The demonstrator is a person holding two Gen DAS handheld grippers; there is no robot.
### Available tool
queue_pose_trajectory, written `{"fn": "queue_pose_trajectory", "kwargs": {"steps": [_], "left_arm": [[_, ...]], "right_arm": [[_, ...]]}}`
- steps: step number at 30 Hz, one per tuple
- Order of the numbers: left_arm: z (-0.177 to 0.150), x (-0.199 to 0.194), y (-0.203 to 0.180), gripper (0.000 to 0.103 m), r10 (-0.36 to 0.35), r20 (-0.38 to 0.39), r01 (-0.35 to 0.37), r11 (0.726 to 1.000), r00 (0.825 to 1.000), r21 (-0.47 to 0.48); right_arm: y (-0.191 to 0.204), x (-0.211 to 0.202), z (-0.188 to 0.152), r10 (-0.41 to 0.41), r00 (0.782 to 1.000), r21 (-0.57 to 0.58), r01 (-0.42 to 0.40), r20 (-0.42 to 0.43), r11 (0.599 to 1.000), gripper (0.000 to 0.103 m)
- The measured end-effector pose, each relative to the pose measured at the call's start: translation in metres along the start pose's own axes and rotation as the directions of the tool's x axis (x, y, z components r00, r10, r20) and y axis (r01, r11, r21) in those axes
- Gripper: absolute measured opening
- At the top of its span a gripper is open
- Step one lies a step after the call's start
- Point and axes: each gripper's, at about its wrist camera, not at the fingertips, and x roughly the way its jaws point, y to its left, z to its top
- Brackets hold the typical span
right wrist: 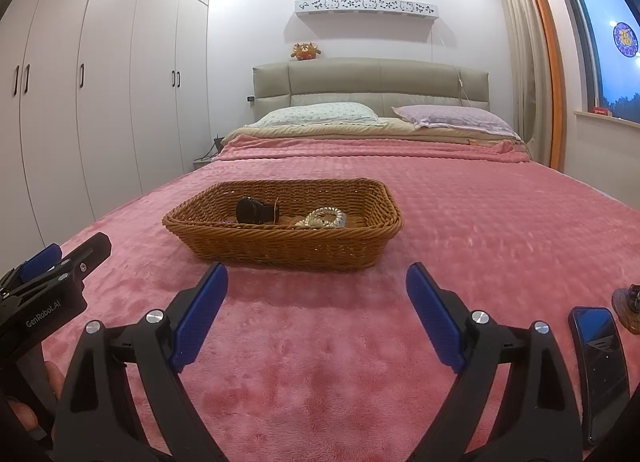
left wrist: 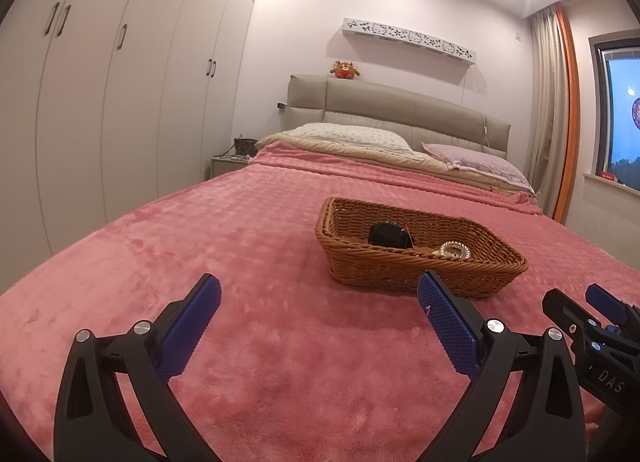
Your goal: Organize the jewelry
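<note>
A brown wicker basket (left wrist: 416, 278) stands on the pink bedspread; it also shows in the right wrist view (right wrist: 280, 246). Inside lie a black watch (left wrist: 388, 234) (right wrist: 254, 210) and a clear, silvery bracelet (left wrist: 454, 250) (right wrist: 324, 217). My left gripper (left wrist: 320, 314) is open and empty, just short of the basket's near left corner. My right gripper (right wrist: 316, 302) is open and empty, in front of the basket's near wall. Each gripper shows at the edge of the other's view: the right one (left wrist: 592, 314) and the left one (right wrist: 60, 258).
A dark phone (right wrist: 598, 366) lies on the bedspread at the right, beside a brown round object (right wrist: 632, 310). Pillows (right wrist: 320, 113) and a padded headboard (right wrist: 372, 81) are at the far end. Wardrobes (left wrist: 120, 81) line the left wall.
</note>
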Motion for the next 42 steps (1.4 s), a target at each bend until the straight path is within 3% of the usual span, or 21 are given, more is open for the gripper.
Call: {"fn": "queue_pose_trajectory", "kwargs": {"steps": [42], "left_arm": [[-0.001,-0.0001,-0.0033,0.095,0.009,0.009,-0.009,0.999,1.0,0.04]], "right_arm": [[-0.0014,0.0022,0.0,0.004,1.0,0.01,-0.004,-0.004,1.0,0.089]]}}
